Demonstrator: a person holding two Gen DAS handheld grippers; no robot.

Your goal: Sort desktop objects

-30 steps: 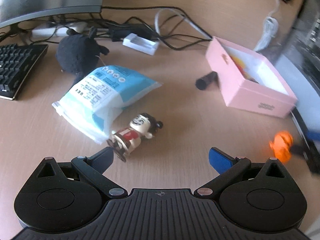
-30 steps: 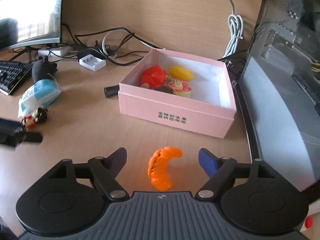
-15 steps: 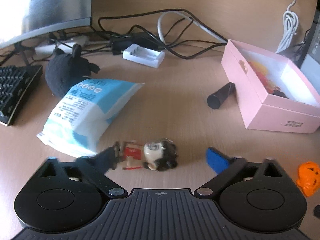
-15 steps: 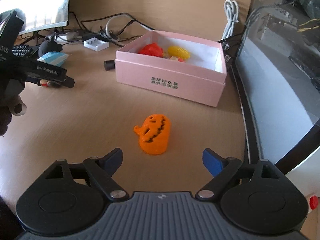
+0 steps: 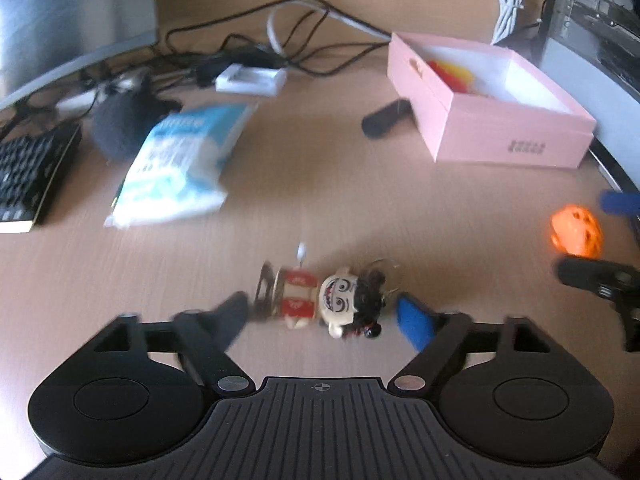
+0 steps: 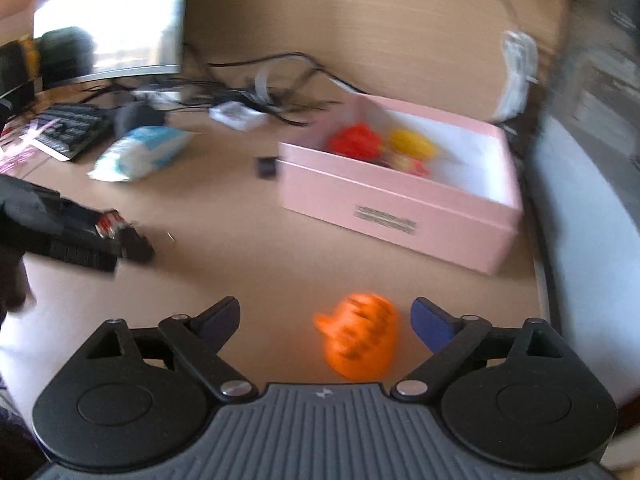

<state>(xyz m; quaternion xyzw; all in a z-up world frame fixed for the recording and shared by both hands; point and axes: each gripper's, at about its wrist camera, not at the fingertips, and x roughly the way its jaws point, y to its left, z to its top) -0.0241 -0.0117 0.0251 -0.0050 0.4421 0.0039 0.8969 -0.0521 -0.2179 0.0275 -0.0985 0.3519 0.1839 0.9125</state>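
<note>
Jaws wide on both grippers; figurine (image 5: 320,302) lies crosswise between left pair, head right.

Wooden desk (image 5: 320,200), monitor (image 6: 120,20), bright glare.

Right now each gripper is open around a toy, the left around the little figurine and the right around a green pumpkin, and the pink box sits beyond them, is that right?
Not quite: the pumpkin is orange, not green, as the right wrist view shows. The rest holds: the left gripper is open around the figurine, the right gripper around the pumpkin, and the pink box sits beyond.
</note>
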